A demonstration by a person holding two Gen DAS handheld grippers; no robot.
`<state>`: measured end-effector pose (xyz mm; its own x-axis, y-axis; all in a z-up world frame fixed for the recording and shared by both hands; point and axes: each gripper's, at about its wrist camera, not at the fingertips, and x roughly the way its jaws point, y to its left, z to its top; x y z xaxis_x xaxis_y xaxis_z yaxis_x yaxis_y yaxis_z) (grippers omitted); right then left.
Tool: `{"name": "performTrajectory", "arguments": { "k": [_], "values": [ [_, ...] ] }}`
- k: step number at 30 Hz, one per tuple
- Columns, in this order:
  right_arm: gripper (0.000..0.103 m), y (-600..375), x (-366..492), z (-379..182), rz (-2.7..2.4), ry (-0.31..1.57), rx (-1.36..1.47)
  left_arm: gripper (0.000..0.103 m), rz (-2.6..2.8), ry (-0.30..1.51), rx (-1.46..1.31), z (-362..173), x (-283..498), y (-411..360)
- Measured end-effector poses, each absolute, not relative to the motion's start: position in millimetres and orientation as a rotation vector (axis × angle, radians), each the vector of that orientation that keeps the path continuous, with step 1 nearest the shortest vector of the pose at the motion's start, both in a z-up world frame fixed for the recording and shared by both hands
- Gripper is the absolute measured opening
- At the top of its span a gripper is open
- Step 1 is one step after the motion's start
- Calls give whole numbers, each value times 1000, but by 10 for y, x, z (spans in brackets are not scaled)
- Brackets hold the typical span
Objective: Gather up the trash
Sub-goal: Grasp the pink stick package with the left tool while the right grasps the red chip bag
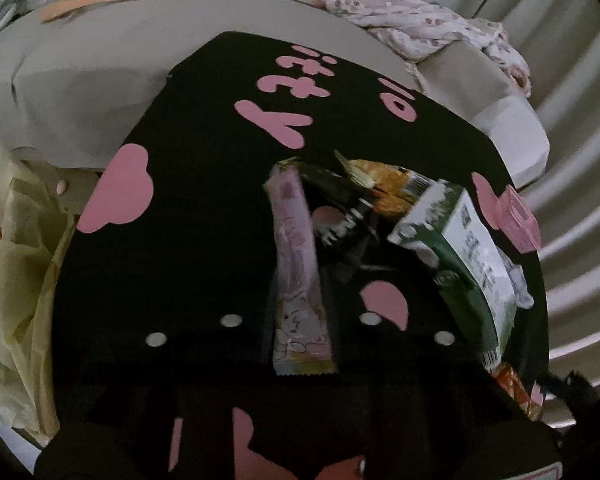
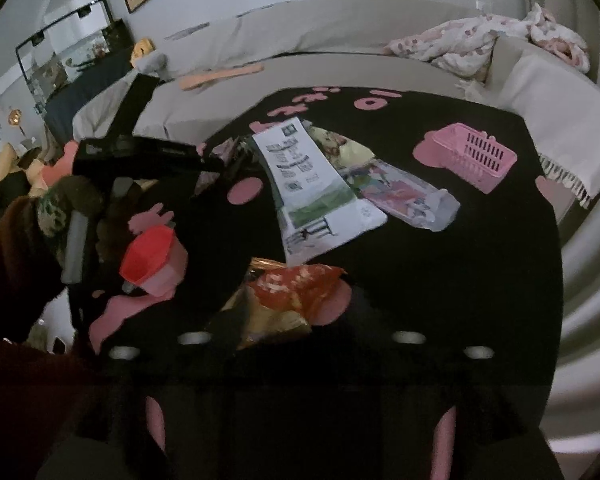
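Observation:
Several wrappers lie on a black mat with pink shapes point(image 1: 180, 160). In the left wrist view a long pink wrapper point(image 1: 300, 272) runs between my dark left fingers, with a green and white packet point(image 1: 460, 256) and an orange wrapper point(image 1: 392, 184) to its right. My left gripper point(image 1: 300, 360) stands wide around the pink wrapper's near end. In the right wrist view my right gripper point(image 2: 296, 344) is open over an orange-red snack bag point(image 2: 292, 296). The green and white packet point(image 2: 312, 188) and a pink wrapper point(image 2: 404, 196) lie beyond. A pink basket point(image 2: 476, 156) stands far right.
The mat covers a low table in front of a beige sofa point(image 2: 340, 40) with a floral blanket point(image 2: 480, 44). A yellow bag point(image 1: 16, 280) hangs at the mat's left edge. The left gripper body and hand point(image 2: 100, 200) fill the left of the right wrist view.

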<state>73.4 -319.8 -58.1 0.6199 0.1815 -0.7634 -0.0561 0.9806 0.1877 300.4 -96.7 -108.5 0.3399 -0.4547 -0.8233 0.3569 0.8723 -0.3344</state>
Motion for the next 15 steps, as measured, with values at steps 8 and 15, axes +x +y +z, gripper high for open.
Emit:
{"name": "performTrajectory", "arguments": {
  "k": [8, 15],
  "values": [
    [59, -2946, 1074, -766, 80, 972, 93, 15, -543, 1050, -102, -915, 2571, -727],
    [45, -2961, 905, -857, 88, 1011, 114, 15, -523, 983, -133, -719, 2194, -383]
  ]
}}
